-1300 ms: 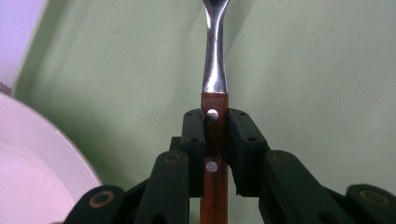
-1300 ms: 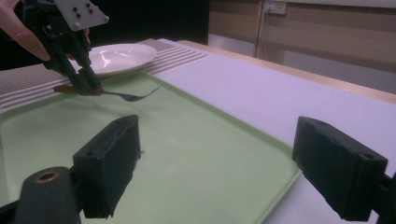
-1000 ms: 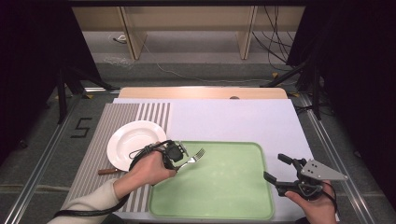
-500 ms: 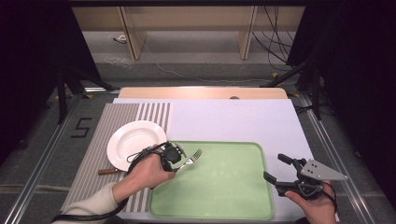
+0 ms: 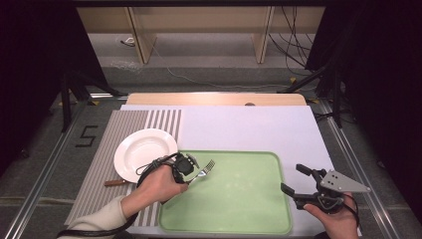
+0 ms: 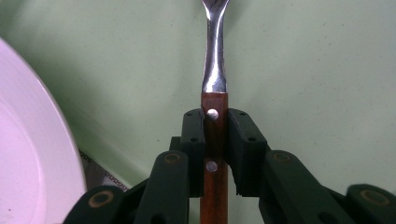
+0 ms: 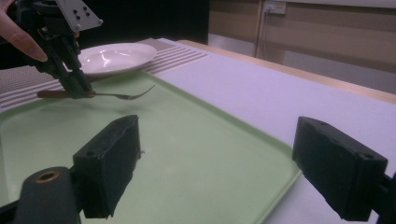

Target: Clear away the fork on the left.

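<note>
Surface (image 5: 259,127): white sheet, striped mat on the left, all static. Green tray (image 5: 234,199) sits at the near edge, nothing lying on it. White plate (image 5: 142,152) on the mat just left of the tray.

Change over the last second: the fork (image 5: 203,172) has swung a little. Its tines pointed up-right and now sit a bit flatter, over the tray's near-left corner, just right of the plate. I read that as lining up to set the fork down on the tray, not yet released.

Left claw (image 6: 215,140) pinches the fork's wooden handle; the metal neck sticks out ahead, held level above the tray. Left hand (image 5: 157,186) reaches in over the mat.

Right claw (image 7: 224,163) is spread, nothing between the pads, parked off the tray's right edge.
</note>
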